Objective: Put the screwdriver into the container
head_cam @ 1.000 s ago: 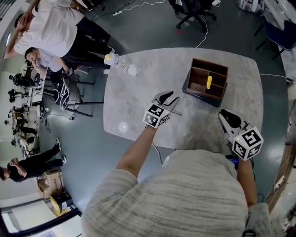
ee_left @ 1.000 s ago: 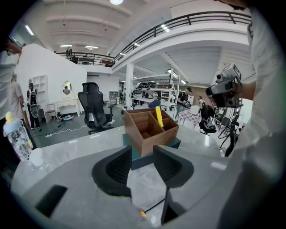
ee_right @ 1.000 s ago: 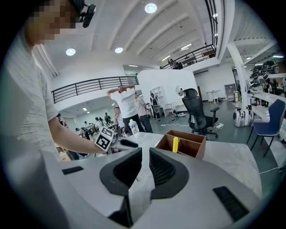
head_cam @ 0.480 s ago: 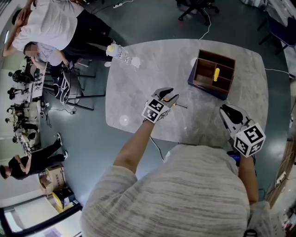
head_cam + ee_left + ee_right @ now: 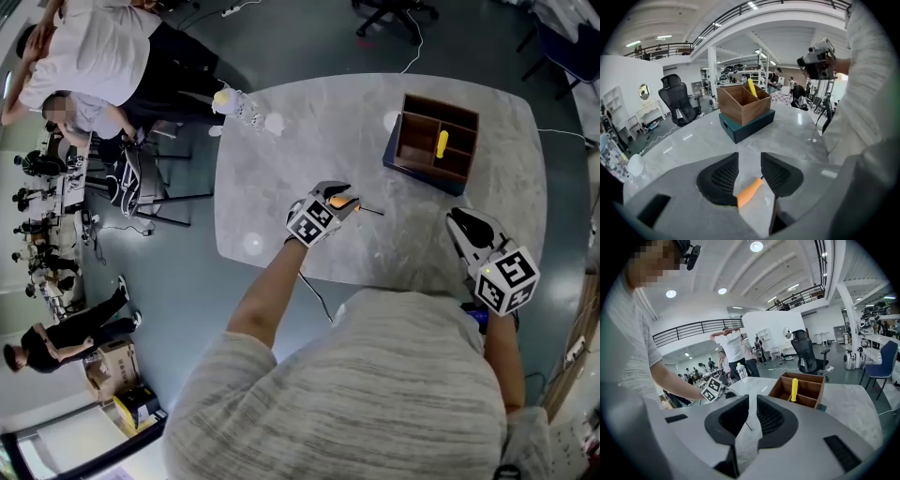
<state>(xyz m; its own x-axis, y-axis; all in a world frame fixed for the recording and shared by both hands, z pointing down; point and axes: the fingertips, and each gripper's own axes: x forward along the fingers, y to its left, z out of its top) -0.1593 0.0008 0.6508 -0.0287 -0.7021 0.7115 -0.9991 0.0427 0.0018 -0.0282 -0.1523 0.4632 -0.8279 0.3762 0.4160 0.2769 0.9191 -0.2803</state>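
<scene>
An orange-handled screwdriver [image 5: 342,202] with a thin dark shaft sits in my left gripper [image 5: 337,195], near the table's front left. In the left gripper view the handle [image 5: 750,191] lies slantwise between the jaws, touching both, so the gripper [image 5: 750,161] is shut on it. The wooden container [image 5: 424,148] on a dark teal base stands at the back right, with a yellow tool [image 5: 442,143] upright in one compartment. My right gripper [image 5: 457,223] hovers by the front right edge, shut and holding nothing [image 5: 753,404]. The container [image 5: 806,389] lies ahead of it.
The grey marble table [image 5: 309,150] carries a bottle with a yellow cap [image 5: 234,105] at its back left edge and small white discs [image 5: 274,122] [image 5: 251,246]. People stand off to the left [image 5: 103,56]. An office chair [image 5: 394,14] is beyond the table.
My left gripper was low on the table around the screwdriver; it now holds the orange handle and has risen slightly. The right gripper has barely moved.
</scene>
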